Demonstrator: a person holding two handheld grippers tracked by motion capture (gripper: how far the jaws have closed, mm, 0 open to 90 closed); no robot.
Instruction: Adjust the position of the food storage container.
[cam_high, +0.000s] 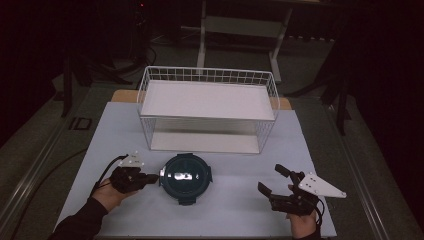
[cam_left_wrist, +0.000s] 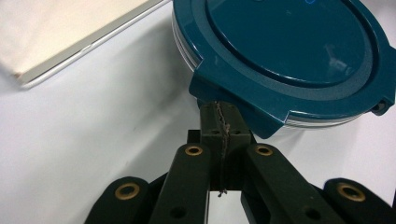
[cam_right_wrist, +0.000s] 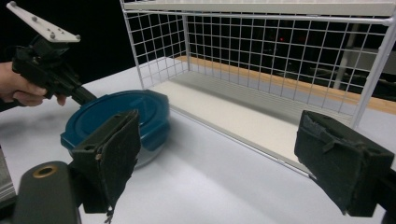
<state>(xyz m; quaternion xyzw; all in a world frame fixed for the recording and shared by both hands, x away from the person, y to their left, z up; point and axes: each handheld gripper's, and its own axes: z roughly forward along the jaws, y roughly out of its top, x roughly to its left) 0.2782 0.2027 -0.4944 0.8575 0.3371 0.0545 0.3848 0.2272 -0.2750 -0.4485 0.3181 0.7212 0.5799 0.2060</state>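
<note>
Glossy teal plastic lid; white wire rack; matt table.

Setting: a dim lab or test room, not a home.
Work surface: a plain white desk with a pale wooden edge.
Floor: grey carpet with trailing black cables.
Background: a grey metal-framed stand and dark equipment legs.
Fixture: a white wire-mesh shelf rack.

Round teal container, lid on, before rack.
</note>
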